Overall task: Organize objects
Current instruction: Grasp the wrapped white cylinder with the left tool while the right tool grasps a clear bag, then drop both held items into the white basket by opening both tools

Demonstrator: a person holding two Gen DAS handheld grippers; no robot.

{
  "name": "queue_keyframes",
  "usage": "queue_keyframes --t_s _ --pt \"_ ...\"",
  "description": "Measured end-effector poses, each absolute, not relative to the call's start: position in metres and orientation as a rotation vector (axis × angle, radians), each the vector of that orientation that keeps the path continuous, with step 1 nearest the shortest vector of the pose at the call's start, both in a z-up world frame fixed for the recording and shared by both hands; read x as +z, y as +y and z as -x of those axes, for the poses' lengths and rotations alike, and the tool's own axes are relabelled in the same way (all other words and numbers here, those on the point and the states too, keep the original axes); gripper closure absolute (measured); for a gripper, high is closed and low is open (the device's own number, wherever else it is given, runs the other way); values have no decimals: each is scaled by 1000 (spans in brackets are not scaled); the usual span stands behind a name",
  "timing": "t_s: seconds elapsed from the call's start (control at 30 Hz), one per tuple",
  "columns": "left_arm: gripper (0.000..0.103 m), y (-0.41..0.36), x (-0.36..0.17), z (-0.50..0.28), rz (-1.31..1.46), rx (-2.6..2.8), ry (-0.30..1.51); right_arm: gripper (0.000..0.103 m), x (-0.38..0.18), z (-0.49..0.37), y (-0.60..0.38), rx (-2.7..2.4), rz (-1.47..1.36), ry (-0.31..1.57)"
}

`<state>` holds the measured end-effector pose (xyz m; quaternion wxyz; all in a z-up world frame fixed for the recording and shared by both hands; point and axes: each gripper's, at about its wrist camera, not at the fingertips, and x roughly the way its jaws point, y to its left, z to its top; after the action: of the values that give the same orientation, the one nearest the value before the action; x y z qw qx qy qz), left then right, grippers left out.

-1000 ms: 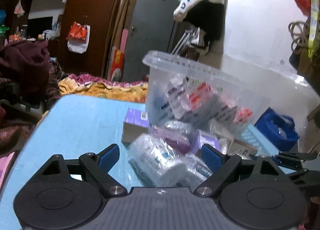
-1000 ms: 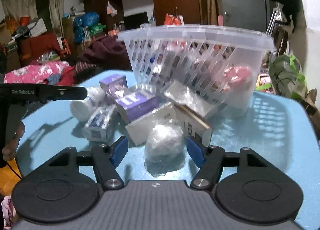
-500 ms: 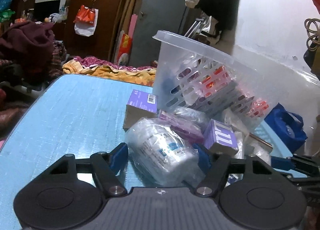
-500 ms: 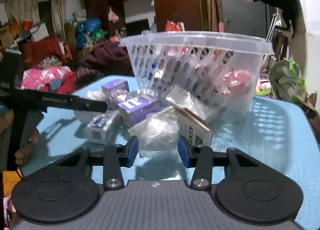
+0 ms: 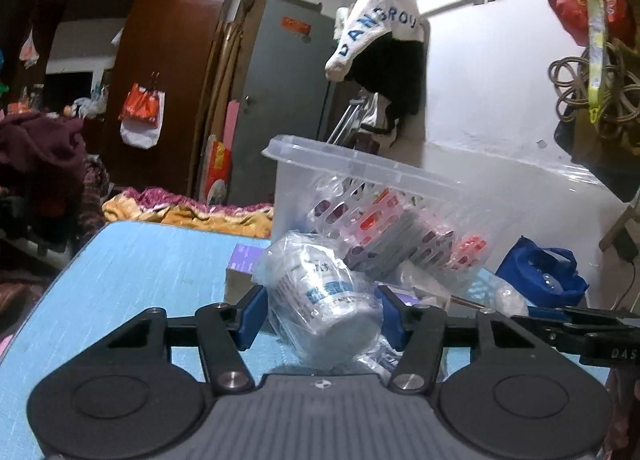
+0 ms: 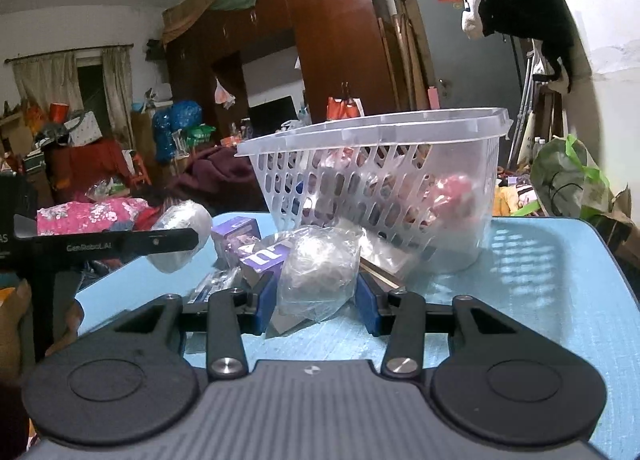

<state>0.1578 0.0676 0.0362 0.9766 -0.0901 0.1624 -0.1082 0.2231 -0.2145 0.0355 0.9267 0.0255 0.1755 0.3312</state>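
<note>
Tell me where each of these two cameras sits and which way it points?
Left wrist: rides on the left tongs, looking along them at a wrapped white bottle they grip, clear basket behind.
Right wrist: rides on the right tongs, which grip a crinkly plastic bundle; the person's hand shows at left.
Shared: basket, blue table, each other's tongs.

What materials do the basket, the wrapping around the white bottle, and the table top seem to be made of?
Basket: clear, glossy hard plastic with slotted walls. Wrapping on the white bottle: thin transparent film, crinkled and shiny. Table top: light blue, matte, finely grained; possibly laminate or plastic.
</note>
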Motion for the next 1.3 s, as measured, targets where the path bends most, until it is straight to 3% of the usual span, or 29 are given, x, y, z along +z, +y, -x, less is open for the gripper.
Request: queue_keyframes --t_s 0.63,0.87,1.0,1.17,1.2,1.27,1.3 --pt "42 63 37 -148 173 -293 268 56 36 -209 -218 664 -47 246" --pt "42 57 108 -168 234 -397 190 56 117 -204 -217 625 10 112" --pt "42 36 152 -228 247 -382 259 56 162 -267 -198 532 96 233" --pt "41 14 151 -302 249 -309 405 54 155 -335 -177 477 171 401" --pt "34 11 147 -313 247 -296 430 50 154 -336 -174 474 183 398" --pt "25 13 139 -318 250 -275 464 8 154 -328 -174 454 201 370" --pt "25 16 136 -313 255 -263 461 1 154 -316 -180 451 194 328"
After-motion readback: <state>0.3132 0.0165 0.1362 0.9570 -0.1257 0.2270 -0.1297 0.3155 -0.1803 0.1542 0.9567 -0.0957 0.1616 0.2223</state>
